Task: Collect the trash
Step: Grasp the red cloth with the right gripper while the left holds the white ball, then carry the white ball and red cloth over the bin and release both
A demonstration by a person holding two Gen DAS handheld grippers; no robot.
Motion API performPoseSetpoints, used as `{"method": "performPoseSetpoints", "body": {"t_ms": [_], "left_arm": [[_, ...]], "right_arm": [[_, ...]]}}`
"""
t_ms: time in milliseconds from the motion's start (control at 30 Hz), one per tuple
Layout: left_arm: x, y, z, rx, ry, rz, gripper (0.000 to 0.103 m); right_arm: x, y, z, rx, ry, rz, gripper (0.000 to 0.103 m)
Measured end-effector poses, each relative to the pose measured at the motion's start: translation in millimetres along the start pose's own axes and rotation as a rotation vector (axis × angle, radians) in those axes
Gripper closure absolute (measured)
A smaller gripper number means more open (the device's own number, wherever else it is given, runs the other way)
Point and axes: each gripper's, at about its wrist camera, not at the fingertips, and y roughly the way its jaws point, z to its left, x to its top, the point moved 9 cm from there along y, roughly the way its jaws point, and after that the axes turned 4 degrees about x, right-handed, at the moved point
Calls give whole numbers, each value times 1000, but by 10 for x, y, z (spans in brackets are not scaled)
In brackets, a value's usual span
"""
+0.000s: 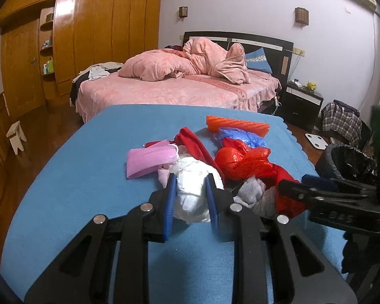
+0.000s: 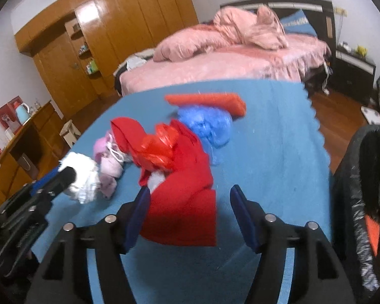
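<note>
Left wrist view showed the big desk covered with a blue felt cloth, and most of the trash was lying on it, so I judged the task to be at an early or middle stage. At the right edge of the desk stood the black bin lined with a black plastic bag; in the right wrist view something orange was visible inside it, so at least one piece seemed to be collected already, though I could not tell what it was.

On the desk remained, from large to small: the red cloth-like sheet, the long orange ribbed foam piece, the crumpled red plastic bag, the crumpled blue plastic bag, the pink face mask and the small grey-white rag.

The left tool was narrow and pressed from both sides on the white crumpled tissue wad, which rested low on the desk, well apart from the bin. The right tool stood wide with nothing gripped; the red sheet lay on the desk between its blue pads.

So the wad needed carrying to the bin, and nearly the whole pile was left.
</note>
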Motion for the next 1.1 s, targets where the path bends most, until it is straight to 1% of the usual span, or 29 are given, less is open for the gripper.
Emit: {"method": "performPoseSetpoints", "body": {"t_ms": [33, 67, 100, 133, 167, 200, 333, 433, 633, 833, 1100], "left_arm": [[1, 3, -3, 0, 2, 1, 80], [-3, 0, -8, -1, 3, 1, 80], [-12, -2, -10, -2, 3, 2, 80], [-15, -3, -12, -2, 3, 3, 80], [-13, -4, -15, -3, 2, 4, 80], [-13, -10, -15, -4, 2, 4, 80], [8, -50, -51, -13, 7, -5, 80], [53, -98, -88, -21, 9, -15, 80], [214, -230, -202, -45, 10, -42, 80], [394, -389, -395, -84, 23, -73, 80], [487, -509, -684, -138, 46, -86, 80]], "right_arm": [[-26, 41, -11, 11, 7, 20, 46], [-41, 59, 1, 39, 11, 30, 62], [-45, 51, 15, 62, 14, 30, 74], [-38, 31, 43, 82, 10, 31, 79], [-49, 17, 68, 85, -1, 31, 90], [-35, -23, 91, 89, -15, 25, 94], [84, -260, 160, 112, -24, -43, 95], [198, -473, 175, 105, -42, -89, 95], [426, -820, 141, 100, -39, -168, 95], [566, -1094, 91, 101, -45, -214, 95], [675, -1463, -68, 106, -31, -267, 95]]}}
